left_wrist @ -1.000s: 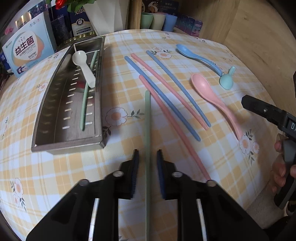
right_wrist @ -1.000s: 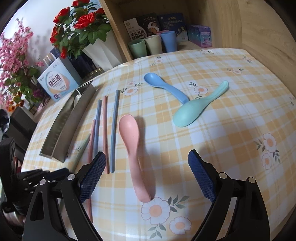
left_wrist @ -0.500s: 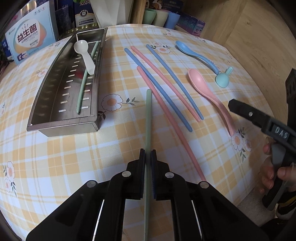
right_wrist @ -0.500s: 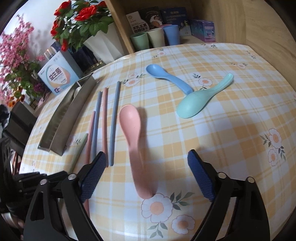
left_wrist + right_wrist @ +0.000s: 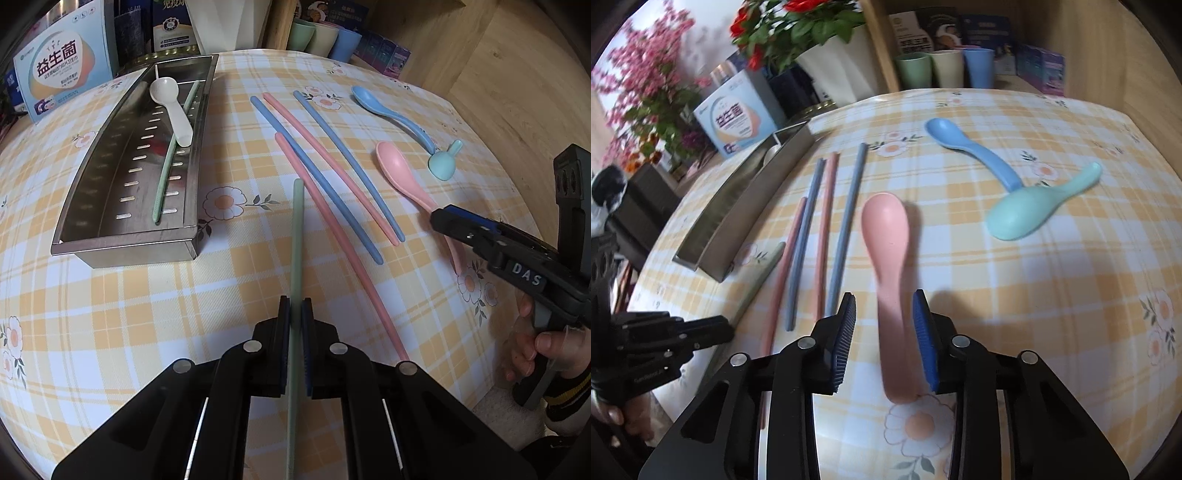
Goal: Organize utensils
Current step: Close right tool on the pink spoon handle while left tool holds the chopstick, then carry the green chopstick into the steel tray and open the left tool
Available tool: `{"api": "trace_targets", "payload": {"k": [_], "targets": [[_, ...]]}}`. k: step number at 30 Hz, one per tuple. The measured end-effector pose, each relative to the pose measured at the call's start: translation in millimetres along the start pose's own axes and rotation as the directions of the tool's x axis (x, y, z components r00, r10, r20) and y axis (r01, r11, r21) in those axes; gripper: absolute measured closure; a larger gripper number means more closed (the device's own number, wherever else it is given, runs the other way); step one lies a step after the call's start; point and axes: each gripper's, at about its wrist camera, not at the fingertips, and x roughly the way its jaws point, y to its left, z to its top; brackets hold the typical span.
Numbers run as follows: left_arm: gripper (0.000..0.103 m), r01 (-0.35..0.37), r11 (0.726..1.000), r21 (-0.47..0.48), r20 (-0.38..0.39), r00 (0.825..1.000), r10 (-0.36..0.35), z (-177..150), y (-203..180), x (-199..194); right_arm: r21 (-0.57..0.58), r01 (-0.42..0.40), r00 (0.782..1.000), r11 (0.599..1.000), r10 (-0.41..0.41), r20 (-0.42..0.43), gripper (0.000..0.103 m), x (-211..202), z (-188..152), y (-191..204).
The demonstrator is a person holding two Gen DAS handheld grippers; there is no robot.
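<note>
Left claw (image 5: 295, 325) angled down, clamped on green chopstick (image 5: 297, 236) — right claw (image 5: 884, 332) closing round pink spoon (image 5: 886, 240)

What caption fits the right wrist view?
Right hand-held gripper closing around the pink spoon's handle, pads not yet pressing, on the checked tablecloth.
</note>
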Motion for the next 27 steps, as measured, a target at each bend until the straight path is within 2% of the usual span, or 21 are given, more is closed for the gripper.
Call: {"api": "trace_targets", "payload": {"k": [2,4,7,16,27], "targets": [[0.097,0.002,1.0,-0.001,0.001,1.0,-0.002,0.0,-0.1,0.0,-0.002,0.006,1.0,1.0,-0.006,-0.006,0.077,3.4,0.1,0.8],[0.096,0.005,1.0,-0.003,0.002,1.0,-0.005,-0.2,0.7,-0.4,-0.005,0.017,1.0,1.0,-0.017,-0.01,0.086,7.0,-0.4,0.9],[0.097,0.007,1.0,-0.005,0.003,1.0,-0.007,-0.3,0.6,-0.6,0.004,0.036,0.999,0.999,-0.036,0.008,0.089,7.5,-2.3,-1.1],[0.096,0.006,1.0,-0.009,0.006,1.0,-0.006,-0.4,1.1,-0.8,0.031,0.026,0.997,0.999,-0.028,0.075,0.089,1.5,-9.2,-7.3],[0.096,0.005,1.0,-0.009,0.007,1.0,-0.005,-0.2,0.7,-0.4,0.034,0.001,0.998,0.999,-0.003,0.057,0.089,5.5,-8.3,-8.1]]}}
